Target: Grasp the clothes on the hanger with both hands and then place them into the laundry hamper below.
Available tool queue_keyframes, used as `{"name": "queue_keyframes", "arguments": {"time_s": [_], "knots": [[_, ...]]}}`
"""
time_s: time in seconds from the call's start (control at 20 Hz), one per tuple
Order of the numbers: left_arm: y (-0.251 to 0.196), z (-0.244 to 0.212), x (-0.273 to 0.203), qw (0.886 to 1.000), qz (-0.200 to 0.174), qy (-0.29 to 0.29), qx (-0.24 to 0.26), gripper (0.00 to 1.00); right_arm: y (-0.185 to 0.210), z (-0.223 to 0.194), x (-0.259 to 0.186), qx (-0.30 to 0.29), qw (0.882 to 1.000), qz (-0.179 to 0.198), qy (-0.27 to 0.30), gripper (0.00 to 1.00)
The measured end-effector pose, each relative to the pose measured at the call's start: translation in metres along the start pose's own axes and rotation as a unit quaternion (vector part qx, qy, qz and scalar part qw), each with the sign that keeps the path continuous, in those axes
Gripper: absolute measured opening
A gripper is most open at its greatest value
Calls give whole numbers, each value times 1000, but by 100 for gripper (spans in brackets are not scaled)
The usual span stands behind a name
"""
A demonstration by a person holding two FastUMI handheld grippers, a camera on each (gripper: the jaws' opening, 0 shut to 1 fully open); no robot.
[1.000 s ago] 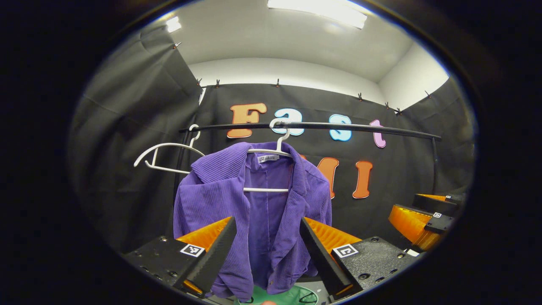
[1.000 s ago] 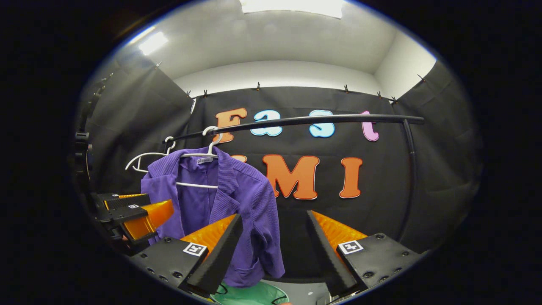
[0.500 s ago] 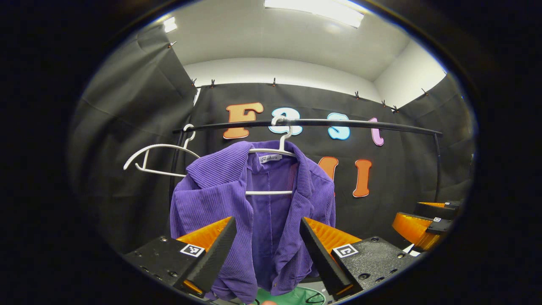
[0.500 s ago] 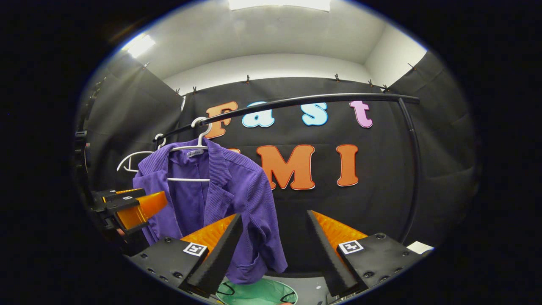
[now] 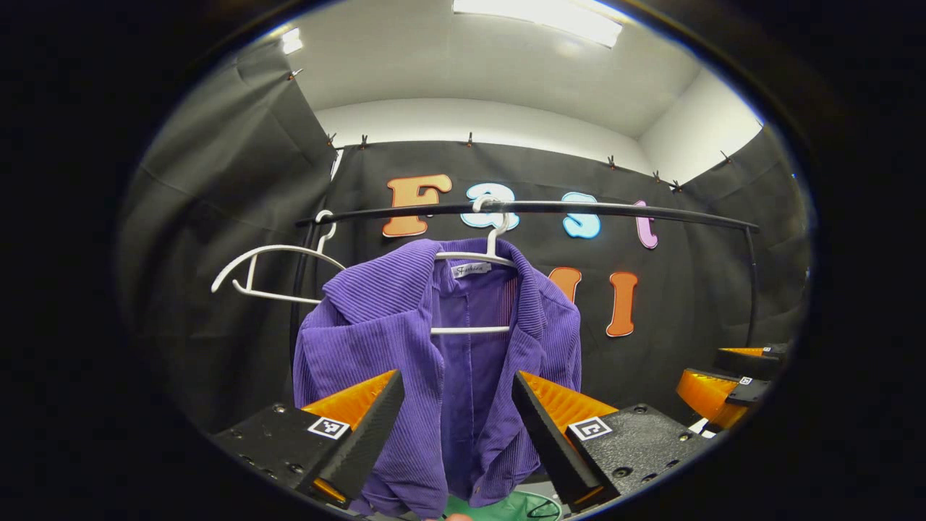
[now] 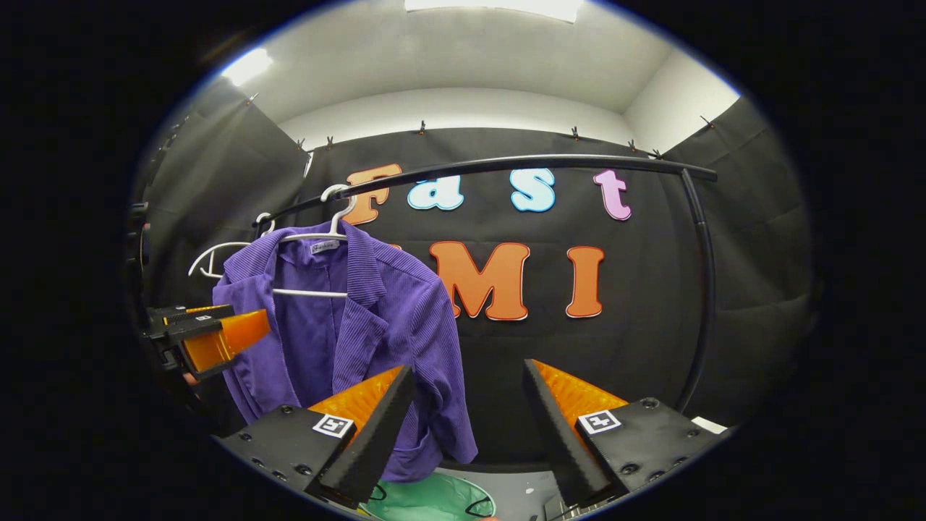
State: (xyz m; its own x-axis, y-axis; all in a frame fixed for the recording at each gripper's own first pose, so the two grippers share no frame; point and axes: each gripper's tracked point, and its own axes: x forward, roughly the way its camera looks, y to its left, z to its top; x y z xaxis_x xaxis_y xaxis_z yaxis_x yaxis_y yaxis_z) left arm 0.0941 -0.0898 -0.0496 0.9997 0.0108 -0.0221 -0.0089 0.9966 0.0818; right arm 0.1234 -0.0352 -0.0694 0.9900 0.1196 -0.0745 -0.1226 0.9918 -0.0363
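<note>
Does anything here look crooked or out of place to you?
Mostly tidy. The purple jacket hangs a bit lopsided on its white hanger, one collar side flared wider. A second hanger hangs bare on the rail, tilted.

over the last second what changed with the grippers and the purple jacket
The right gripper swung right, so the purple jacket slid left in its view. The left gripper barely shifted. Nothing was grasped: both stay open, and the jacket stays on its white hanger above the green hamper.

No legible text; collar label (image 5: 470,270) on purple jacket (image 5: 391,340) too small.
</note>
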Motion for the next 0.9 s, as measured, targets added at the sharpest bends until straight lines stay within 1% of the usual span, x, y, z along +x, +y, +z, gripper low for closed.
{"name": "queue_keyframes", "arguments": {"time_s": [0.05,0.1,0.15,0.2,0.25,0.3,0.35,0.45,0.5,0.55,0.75,0.8,0.85,0.9], "knots": [[3,-2,0,1000,4,4,1,92,1,0,1,2,1000,2,-1,98],[6,-5,0,1000,6,7,-2,95,4,0,2,4,1000,5,0,97],[7,-7,-1,1000,7,10,-5,95,7,-1,5,8,1000,8,2,98],[11,-8,-2,1000,10,11,-10,95,10,-2,6,11,1000,10,4,94],[16,-9,-3,1000,13,11,-15,95,13,-2,7,12,1000,12,5,94],[18,-9,-5,1000,14,10,-18,95,16,-2,8,10,1000,13,5,98],[21,-9,-7,1000,13,12,-19,95,19,-2,9,8,1000,14,5,98],[30,-9,-10,1000,11,15,-18,95,29,-1,13,5,1000,19,6,98],[34,-4,-13,1000,10,10,-18,92,35,0,16,6,1000,22,5,97],[39,0,-14,1000,8,5,-20,95,42,2,19,7,1000,25,3,97],[55,7,-15,1000,-5,-6,-20,95,71,0,37,30,999,33,9,98],[58,5,-14,1000,-9,-5,-19,92,78,-2,40,41,998,34,14,94],[61,2,-14,1000,-15,-2,-20,95,85,-1,42,52,998,35,15,94],[64,-1,-15,999,-21,0,-24,95,91,-2,45,57,998,33,15,97]]}}
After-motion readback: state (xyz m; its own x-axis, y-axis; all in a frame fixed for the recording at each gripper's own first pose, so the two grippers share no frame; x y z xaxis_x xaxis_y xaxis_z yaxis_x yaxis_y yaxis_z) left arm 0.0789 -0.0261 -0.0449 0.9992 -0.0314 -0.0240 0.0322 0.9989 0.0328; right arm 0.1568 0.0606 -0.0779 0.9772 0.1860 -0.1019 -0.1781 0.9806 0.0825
